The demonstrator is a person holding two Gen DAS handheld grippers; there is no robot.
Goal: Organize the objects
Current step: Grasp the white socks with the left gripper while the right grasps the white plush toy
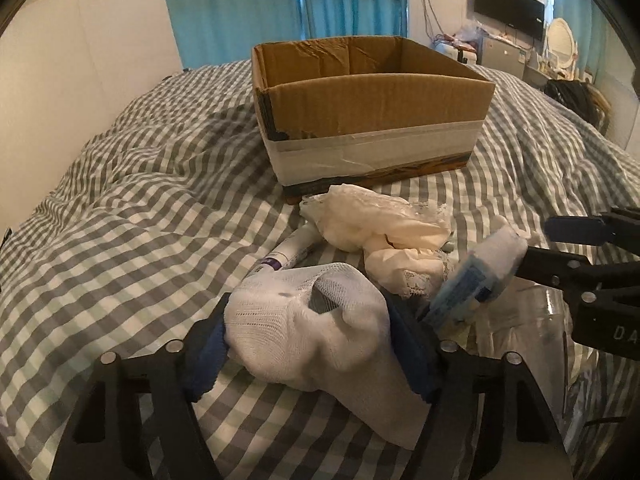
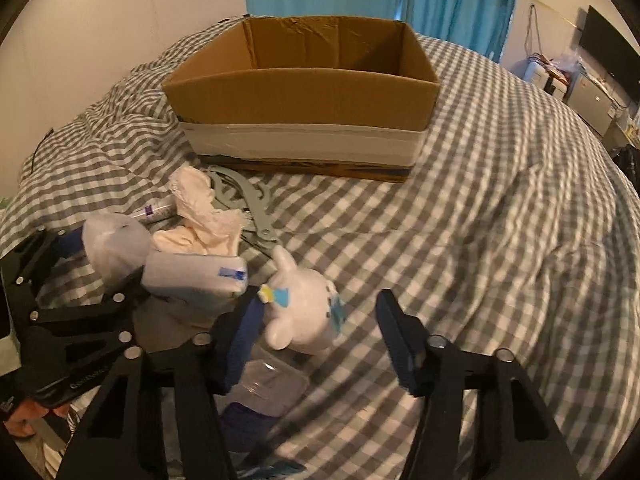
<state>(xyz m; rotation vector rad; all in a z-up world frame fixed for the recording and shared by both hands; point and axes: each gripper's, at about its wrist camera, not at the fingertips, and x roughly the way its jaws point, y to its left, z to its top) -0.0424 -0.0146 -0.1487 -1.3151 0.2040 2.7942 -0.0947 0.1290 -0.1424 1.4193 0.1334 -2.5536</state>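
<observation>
An open cardboard box [image 1: 376, 92] stands on the checked bed, also in the right wrist view [image 2: 304, 92]. My left gripper [image 1: 308, 344] is shut on a white sock [image 1: 312, 332]; in the right wrist view the sock [image 2: 112, 244] shows at the left. My right gripper [image 2: 320, 340] is open, its jaws wide around a white plush toy [image 2: 304, 308] that lies nearer the left finger. A pile lies in front of the box: white lacy cloth [image 1: 384, 224], a purple-labelled tube [image 1: 280, 256], a white and blue pack [image 1: 476, 276], grey tongs [image 2: 248, 200].
The grey checked bedspread [image 2: 500, 208] is rumpled, with open cover right of the pile. A clear plastic container [image 2: 276, 380] lies under my right gripper. Blue curtains [image 1: 280, 4], a wall television [image 1: 508, 4] and cluttered furniture stand beyond the bed.
</observation>
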